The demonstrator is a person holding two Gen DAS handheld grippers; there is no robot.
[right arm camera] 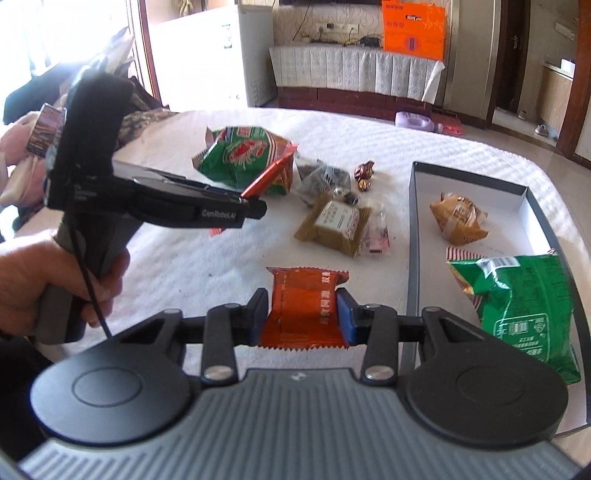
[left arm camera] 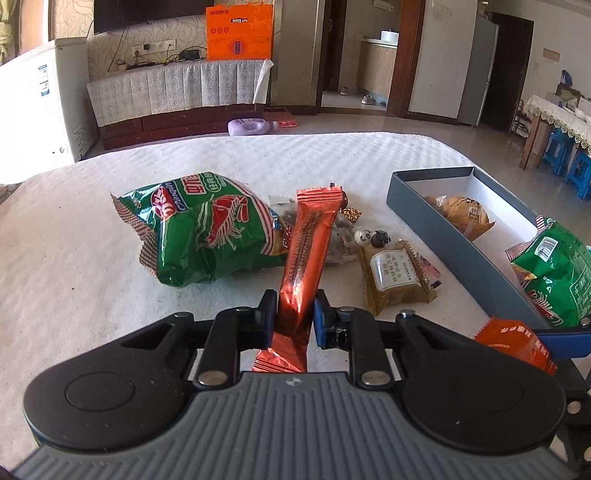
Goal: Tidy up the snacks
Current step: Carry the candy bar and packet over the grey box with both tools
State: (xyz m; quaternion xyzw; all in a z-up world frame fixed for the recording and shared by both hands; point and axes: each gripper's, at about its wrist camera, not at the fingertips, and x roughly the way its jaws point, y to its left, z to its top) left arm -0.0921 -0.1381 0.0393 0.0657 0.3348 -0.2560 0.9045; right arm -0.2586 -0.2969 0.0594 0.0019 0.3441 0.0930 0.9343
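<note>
White textured cloth covers the worktop [left arm camera: 74, 229] in the left wrist view, with a tiled floor, a low cabinet and an orange carton [left arm camera: 239, 32] against the far wall. The left hand-held gripper [left arm camera: 294, 314] pinches a long orange-red snack bar [left arm camera: 306, 251] near its lower end, the pads pressed on both sides and the bar rising away from the camera. Beyond it lies a green shrimp-cracker bag [left arm camera: 199, 229], and to the right a gold-brown pastry packet [left arm camera: 397, 275] sits beside a few small wrapped sweets. A grey box [left arm camera: 443, 236] with a white inside stands at the right, holding a tan wrapped cake [left arm camera: 460, 214]; a second green bag [left arm camera: 554, 277] lies at its near end, though the frame edge cuts it off.

From the right wrist view, the same clothed worktop [right arm camera: 184, 266] fills the middle. The right hand-held gripper [right arm camera: 303, 314] grips a square orange snack pack [right arm camera: 304, 306] flat between its pads, just off the cloth and near the box's left wall [right arm camera: 412, 240]. Inside the box the tan cake [right arm camera: 458, 218] lies toward the far end and the second green bag [right arm camera: 517, 306] fills the near end. At the left a person's hand [right arm camera: 55, 280] holds the other tool's handle, its jaws closed on the long bar [right arm camera: 269, 173], which seems to point toward the green bag [right arm camera: 243, 155]. The pastry packet [right arm camera: 336, 225] lies between.
</note>
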